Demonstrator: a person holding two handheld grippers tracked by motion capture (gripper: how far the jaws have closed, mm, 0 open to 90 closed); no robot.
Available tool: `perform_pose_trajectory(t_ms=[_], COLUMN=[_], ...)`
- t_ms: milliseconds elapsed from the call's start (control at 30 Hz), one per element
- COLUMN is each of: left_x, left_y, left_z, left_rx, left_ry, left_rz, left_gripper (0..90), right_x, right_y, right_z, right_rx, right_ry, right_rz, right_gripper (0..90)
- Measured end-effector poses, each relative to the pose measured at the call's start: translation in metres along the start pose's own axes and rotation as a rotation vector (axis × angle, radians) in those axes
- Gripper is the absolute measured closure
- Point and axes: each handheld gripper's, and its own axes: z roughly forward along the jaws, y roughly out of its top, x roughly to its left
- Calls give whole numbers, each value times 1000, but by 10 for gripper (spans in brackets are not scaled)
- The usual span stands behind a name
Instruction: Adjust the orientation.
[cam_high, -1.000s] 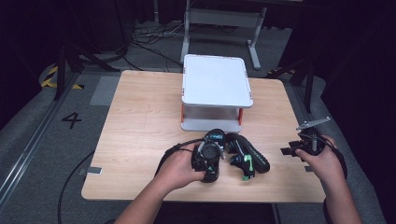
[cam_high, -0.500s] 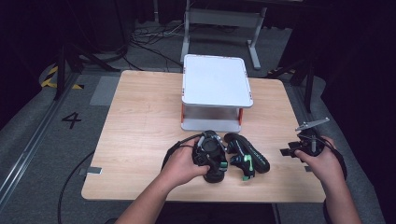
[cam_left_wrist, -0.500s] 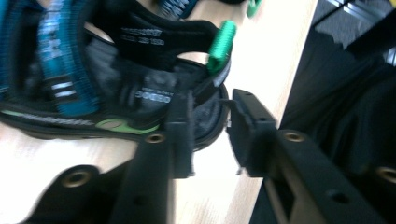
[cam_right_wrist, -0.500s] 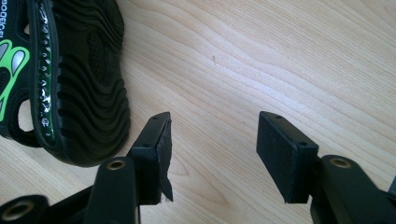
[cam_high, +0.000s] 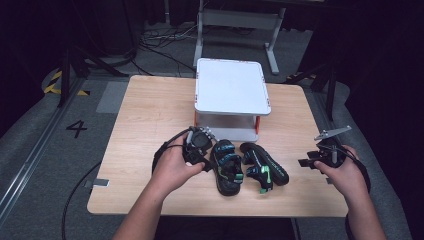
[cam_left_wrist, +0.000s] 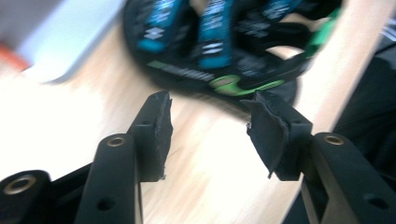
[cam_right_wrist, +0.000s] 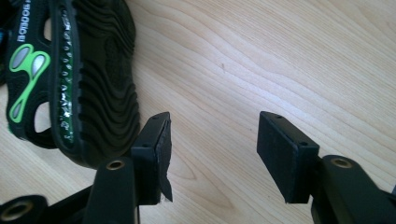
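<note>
Your left tongs (cam_high: 200, 145) sit just to the left of the black strapped sandal with blue bands (cam_high: 226, 166), which lies upright on the pale wooden counter (cam_high: 150, 115), its long axis running from the near edge toward the white two-tier shelf with red posts (cam_high: 231, 87). In the left gripper view those tongs (cam_left_wrist: 208, 128) have just been opening; the jaws stand about half spread with only bare counter between them, and the sandal (cam_left_wrist: 219, 42) lies just beyond the tips, broadside to them.

The second black sandal with green trim (cam_high: 265, 165) lies on its side just to the right of the first, tilted so its far end leans left toward its mate. Your right tongs (cam_high: 320, 159) are well apart from it, near the counter's right edge. In the right gripper view they (cam_right_wrist: 212, 154) are about half open and empty, and the ribbed sole of that sandal (cam_right_wrist: 100, 79) sits just left of the left jaw, lengthwise along the line of the tongs. The left hand is the nearer to either sandal.
</note>
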Motion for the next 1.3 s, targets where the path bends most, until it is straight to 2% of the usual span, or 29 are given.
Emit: perform_pose_trajectory(t_ms=[100, 133, 233, 300, 367, 433, 533, 567, 700, 800, 867, 967, 1067, 1100, 1133, 1233, 1300], left_x=[10, 17, 27, 31, 38, 41, 43, 44, 46, 50, 51, 54, 54, 54, 54, 52, 52], left_y=[-8, -13, -22, -25, -30, -33, -35, -36, -37, -39, -39, -42, -44, -44, -45, -45, -47], left_z=[-4, -5, -6, -6, -6, -6, -5, -5, -1, 6, 7, 10, 11, 12, 12, 12, 14], left_rx=[13, 26, 57, 67, 99, 107, 124, 126, 140, 157, 162, 169, 169, 173, 173, 180, 184], left_ry=[31, 50, 88, 97, 103, 105, 118, 118, 107, 106, 112, 103, 100, 104, 96, 98, 89], left_rz=[-29, -50, -77, -86, -119, -136, -142, -153, -149, -161, -161, -173, -181, -175, -177, -176, -173], left_gripper=[446, 436, 409, 402, 368, 348, 316, 314, 301, 300, 300, 300, 301, 300, 301, 301, 301], right_x=[6, 8, 13, 15, 21, 24, 27, 29, 38, 52, 56, 71, 76, 79, 86, 92, 99], right_y=[2, 3, 5, 6, 8, 9, 10, 11, 13, 16, 17, 20, 22, 22, 24, 25, 26], right_z=[-3, -4, -7, -8, -12, -14, -15, -16, -15, -11, -10, -7, -5, -4, -2, 0, 3], right_rx=[-7, -8, -14, -19, -30, -32, -35, -34, -21, -10, -5, -2, 12, 23, 46, 65, 84], right_ry=[-2, -2, 3, 1, -10, -7, -6, -6, 6, 32, 41, 74, 80, 83, 93, 98, 105], right_rz=[-20, -22, -40, -52, -68, -77, -86, -92, -132, -187, -203, -264, -277, -282, -309, -335, -380], right_gripper=[461, 461, 460, 449, 413, 413, 413, 413, 415, 434, 437, 454, 462, 467, 476, 482, 489])
